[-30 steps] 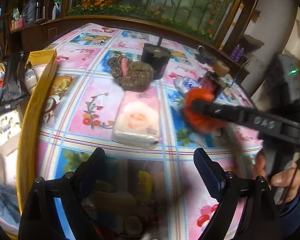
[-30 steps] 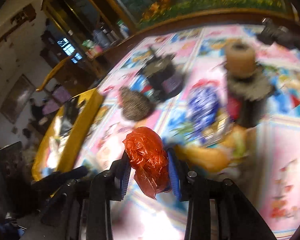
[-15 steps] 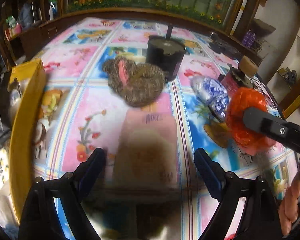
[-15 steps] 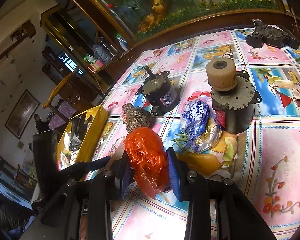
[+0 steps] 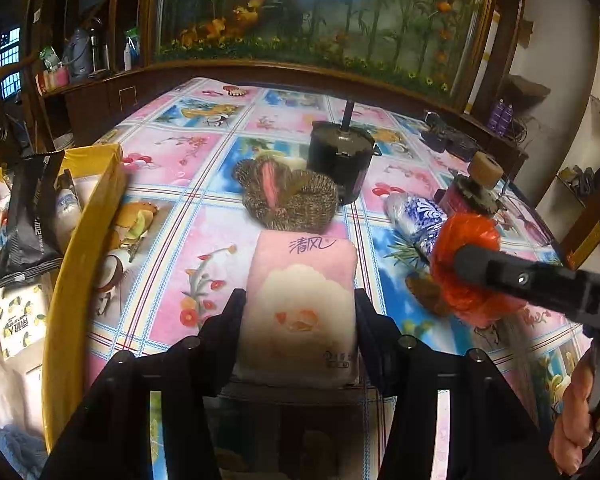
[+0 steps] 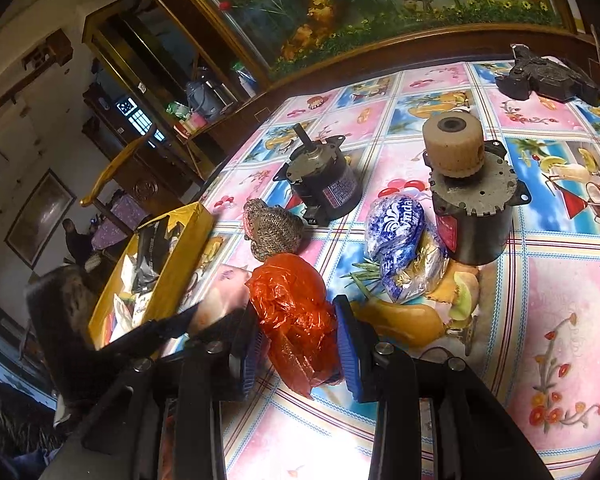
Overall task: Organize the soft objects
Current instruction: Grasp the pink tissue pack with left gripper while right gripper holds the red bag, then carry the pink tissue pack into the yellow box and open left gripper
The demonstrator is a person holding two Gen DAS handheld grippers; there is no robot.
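The table [image 5: 188, 240] is covered with a cloth of pink and blue squares with fruit and flower prints. At its left edge stands a yellow box [image 5: 76, 280] that holds a black packet [image 5: 28, 224] and some white packs. Two dark motors stand on the cloth: one with a thin shaft [image 6: 324, 188] behind the other things, and one with a beige roller on top [image 6: 472, 196] more to the right. A pink tissue pack [image 5: 300, 300] lies on the table in the middle, and the left gripper [image 5: 298, 312] is closed on its near end, one finger on each long side. Just behind the pack lies a brown knitted piece with a pink stripe [image 5: 288, 198], touching its far end. A blue and white Vinda packet [image 6: 396, 236] lies just beside the motor with the roller. The right gripper [image 6: 298, 344] is clamped on a crumpled orange plastic bag [image 6: 296, 312], held to the right of the tissue pack.
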